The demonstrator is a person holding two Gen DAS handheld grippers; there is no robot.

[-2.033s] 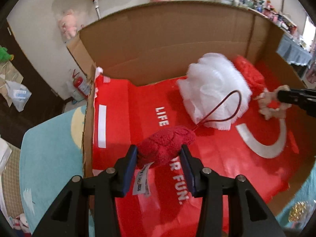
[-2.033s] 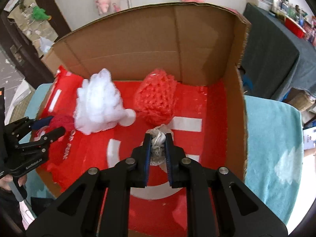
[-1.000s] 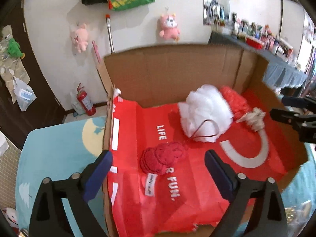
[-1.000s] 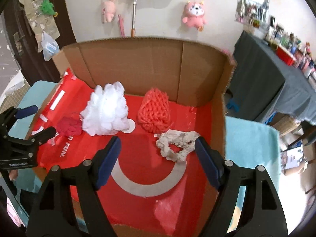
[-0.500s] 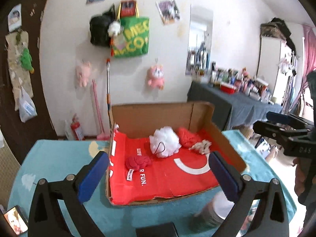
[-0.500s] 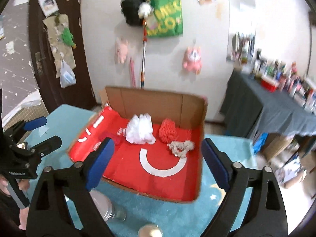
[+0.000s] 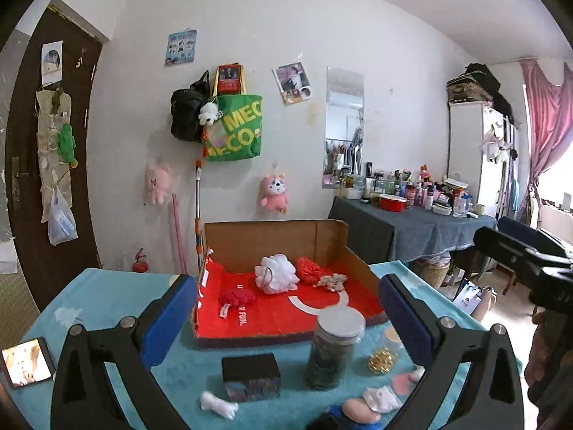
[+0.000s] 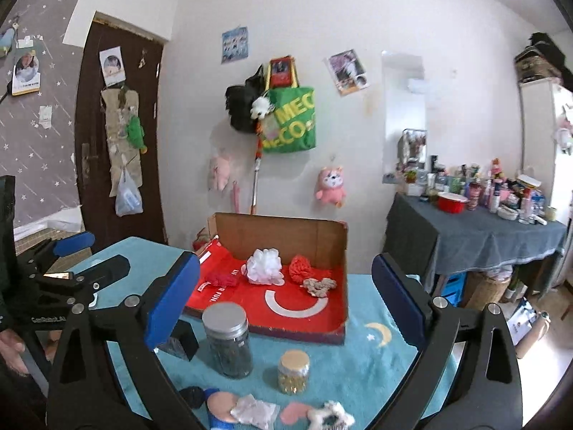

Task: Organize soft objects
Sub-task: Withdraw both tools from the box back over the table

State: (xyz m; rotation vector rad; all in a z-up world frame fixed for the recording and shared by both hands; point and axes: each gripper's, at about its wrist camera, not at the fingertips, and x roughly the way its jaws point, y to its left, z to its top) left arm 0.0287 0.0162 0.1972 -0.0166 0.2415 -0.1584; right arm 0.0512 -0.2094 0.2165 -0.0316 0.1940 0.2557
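Now that both grippers pulled back from box (image 7: 358, 268), left gripper (image 7: 283, 308) fingers wide apart, empty; right gripper (image 8: 283, 294) fingers opening, empty. Red knit (image 7: 236, 297), white pouf (image 7: 275, 274), rope toy (image 7: 331, 281) lying in box; more soft items remaining on table (image 7: 107, 297).

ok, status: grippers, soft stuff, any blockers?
Left gripper open, empty; right gripper opening, empty. Four soft things in the box. Jar on the table in front of it.
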